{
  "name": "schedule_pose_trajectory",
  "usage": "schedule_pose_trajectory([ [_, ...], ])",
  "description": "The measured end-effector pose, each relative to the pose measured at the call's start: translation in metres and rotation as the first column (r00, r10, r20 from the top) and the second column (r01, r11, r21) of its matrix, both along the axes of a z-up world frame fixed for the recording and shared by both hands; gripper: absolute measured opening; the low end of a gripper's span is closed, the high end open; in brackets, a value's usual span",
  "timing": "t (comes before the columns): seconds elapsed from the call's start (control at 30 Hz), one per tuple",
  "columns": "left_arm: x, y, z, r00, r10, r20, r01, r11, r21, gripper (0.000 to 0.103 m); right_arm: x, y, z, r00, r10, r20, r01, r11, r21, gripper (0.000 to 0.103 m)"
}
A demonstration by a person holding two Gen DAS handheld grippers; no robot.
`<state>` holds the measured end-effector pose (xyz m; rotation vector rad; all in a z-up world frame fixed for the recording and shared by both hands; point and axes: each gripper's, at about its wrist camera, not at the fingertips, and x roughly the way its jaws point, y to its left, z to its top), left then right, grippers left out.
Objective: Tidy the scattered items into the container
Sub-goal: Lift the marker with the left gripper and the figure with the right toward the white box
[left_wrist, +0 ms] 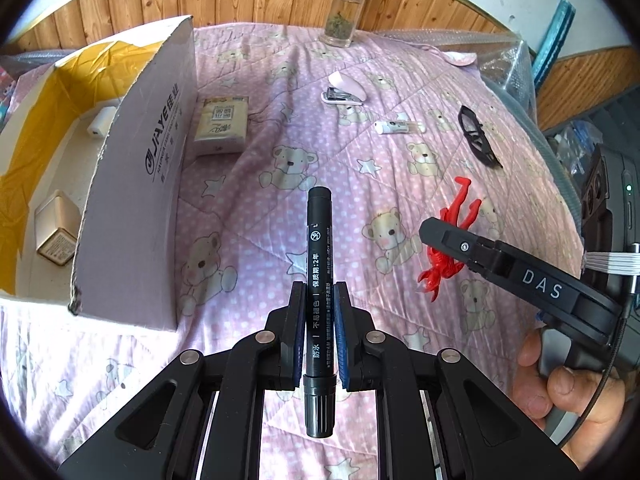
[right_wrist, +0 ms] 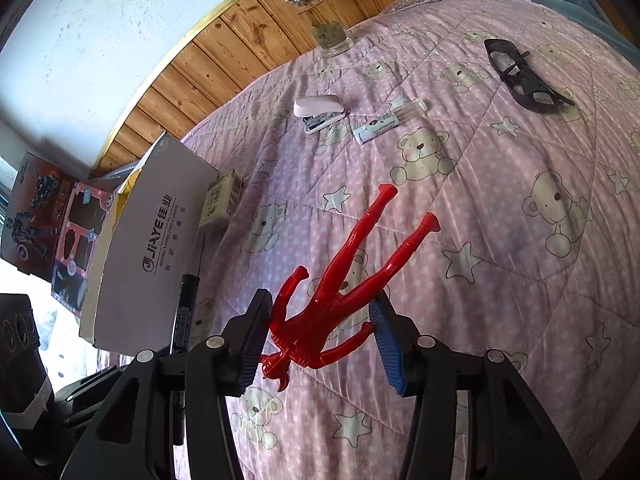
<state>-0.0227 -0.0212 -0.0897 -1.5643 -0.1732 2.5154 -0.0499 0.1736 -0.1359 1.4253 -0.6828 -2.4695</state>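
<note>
Marker (left_wrist: 319, 280) clamped in left gripper (left_wrist: 319, 292) (cap rearward)

Black marker (left_wrist: 319, 276) held upright between fingers. Red figure (right_wrist: 340, 292) gripped, legs toward one o'clock. Open cardboard box (left_wrist: 132, 184) at nine o'clock, apparently holding two small items.

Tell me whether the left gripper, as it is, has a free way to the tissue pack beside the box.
Probably not yet: the path over the quilt to the tissue pack looks free, but the left gripper is shut on the black marker, so its jaws are occupied.
</note>
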Motion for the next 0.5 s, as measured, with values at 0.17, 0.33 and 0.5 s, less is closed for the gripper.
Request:
schedule_pose_trajectory([
  [0.17,0.011,-0.002,0.004,1.0,0.004,-0.008,-0.003,1.0,0.011,0.013,0.017,-0.001,0.004,1.0,-0.003,-0.006,0.003,1.0,-0.007,0.052],
  [0.33,0.021,-0.004,0.01,1.0,0.001,-0.027,-0.001,1.0,0.02,0.013,0.037,-0.004,0.008,1.0,0.0,-0.011,0.0,1.0,-0.003,0.052],
  [0.5,0.031,-0.007,0.017,0.999,-0.007,-0.042,0.009,0.999,0.042,0.013,0.058,-0.011,0.016,1.0,0.017,-0.026,-0.017,1.0,0.011,0.052],
])
